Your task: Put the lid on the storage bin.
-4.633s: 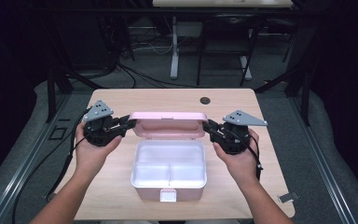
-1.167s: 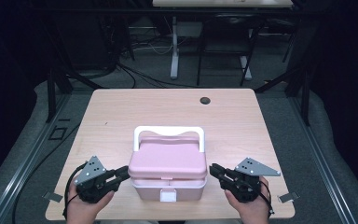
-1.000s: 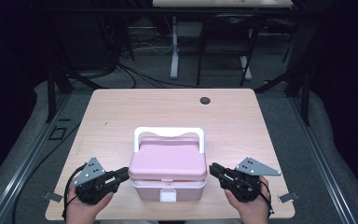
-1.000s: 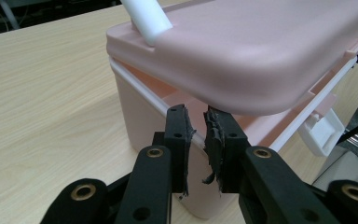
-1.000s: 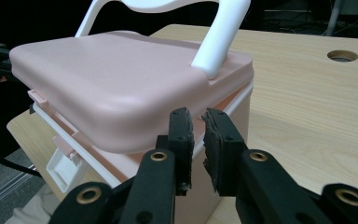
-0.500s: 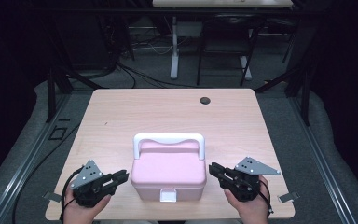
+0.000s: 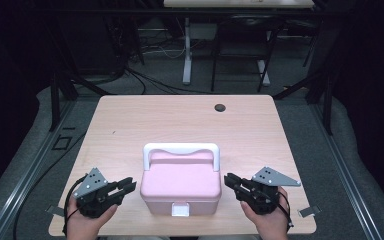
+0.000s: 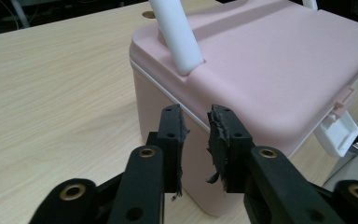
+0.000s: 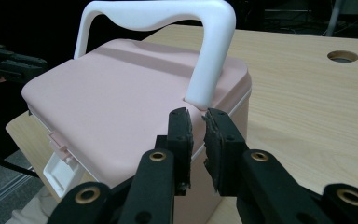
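A pink box [image 7: 180, 185] with a white handle [image 7: 181, 148] stands with its lid down near the table's front edge. Its white latch [image 7: 181, 209] faces me. My left gripper [image 7: 129, 185] lies just left of the box, tips pointing at its side wall. In the left gripper view the box [image 8: 270, 70] sits behind the left gripper [image 8: 196, 119]. Its jaws have just been opening, with nothing between them. My right gripper [image 7: 228, 181] rests just right of the box. In the right gripper view the right gripper [image 9: 196, 119] shows a narrow gap, holding nothing, by the handle [image 9: 168, 14].
The wooden table [image 7: 145, 125] has a dark round hole [image 7: 220, 107] at the back right. Both hands rest near the front edge. Beyond the table are a dark floor, cables and the legs of another desk [image 7: 186, 60].
Several seconds ago the lid stood open with both grippers at its back corners; now it is down and the grippers lie lower, beside the box. In the last second the handle settled slightly.
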